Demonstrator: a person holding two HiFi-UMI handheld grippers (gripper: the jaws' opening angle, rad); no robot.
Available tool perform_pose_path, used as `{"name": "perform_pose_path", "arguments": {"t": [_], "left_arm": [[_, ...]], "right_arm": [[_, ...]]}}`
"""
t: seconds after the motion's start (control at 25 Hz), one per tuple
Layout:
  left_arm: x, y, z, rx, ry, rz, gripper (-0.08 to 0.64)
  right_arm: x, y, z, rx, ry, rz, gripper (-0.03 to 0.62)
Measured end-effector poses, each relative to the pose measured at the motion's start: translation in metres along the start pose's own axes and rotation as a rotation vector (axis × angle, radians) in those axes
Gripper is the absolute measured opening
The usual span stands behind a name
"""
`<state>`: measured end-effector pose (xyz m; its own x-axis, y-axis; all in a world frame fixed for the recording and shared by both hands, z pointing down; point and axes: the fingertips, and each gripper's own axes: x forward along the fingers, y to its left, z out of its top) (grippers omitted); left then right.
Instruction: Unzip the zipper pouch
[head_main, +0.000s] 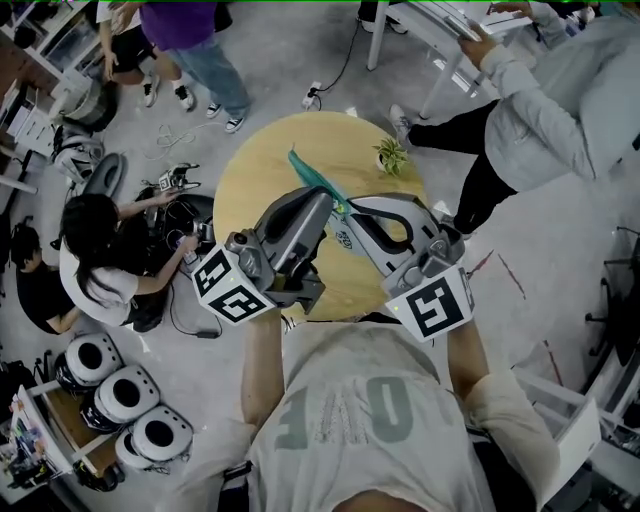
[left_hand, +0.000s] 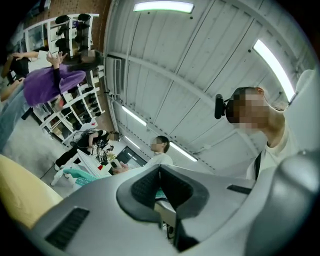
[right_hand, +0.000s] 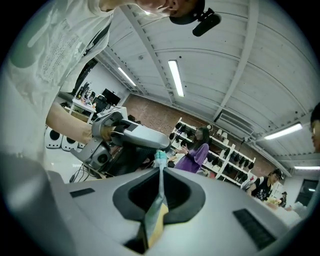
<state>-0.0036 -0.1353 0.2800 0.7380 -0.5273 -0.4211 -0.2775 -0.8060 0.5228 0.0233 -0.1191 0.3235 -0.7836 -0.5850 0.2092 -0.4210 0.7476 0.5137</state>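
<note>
Grey floor surrounds a round wooden table (head_main: 255, 165), with a small plant (head_main: 391, 154) at its far right edge. A person sits on the floor (head_main: 100, 265) to the left of the table. Another in a purple top (head_main: 185, 30) stands beyond it, and a third in grey (head_main: 545, 115) leans in at the far right.

The teal pouch (head_main: 312, 172) is held up over the middle of the table, clear of the wood, slanting from far left down toward the two tools. The left gripper (head_main: 326, 200) and right gripper (head_main: 350, 207) meet at its near end, tips just beside each other.

In the right gripper view the jaws are clamped on the pouch (right_hand: 154, 212). It stands edge-on between the pads, teal with a yellowish face, and runs up past the tips to where the left gripper (right_hand: 159, 149) reaches it.

In the left gripper view the jaws are closed together, and a sliver of teal pouch (left_hand: 159, 193) shows in the gap just behind the pads. Whether they hold the zipper pull or the fabric cannot be told.
</note>
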Motion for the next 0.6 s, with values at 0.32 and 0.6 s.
{"name": "perform_pose_path", "arguments": {"t": [0.32,0.6], "left_arm": [[0.001,0.003,0.000,0.060,0.009,0.077,0.025],[-0.018,0.031,0.011,0.072,0.023,0.197,0.025]], "right_arm": [[-0.002,0.007,0.002,0.061,0.016,0.005,0.032],[-0.012,0.005,0.016,0.140,-0.061,-0.027,0.031]]}}
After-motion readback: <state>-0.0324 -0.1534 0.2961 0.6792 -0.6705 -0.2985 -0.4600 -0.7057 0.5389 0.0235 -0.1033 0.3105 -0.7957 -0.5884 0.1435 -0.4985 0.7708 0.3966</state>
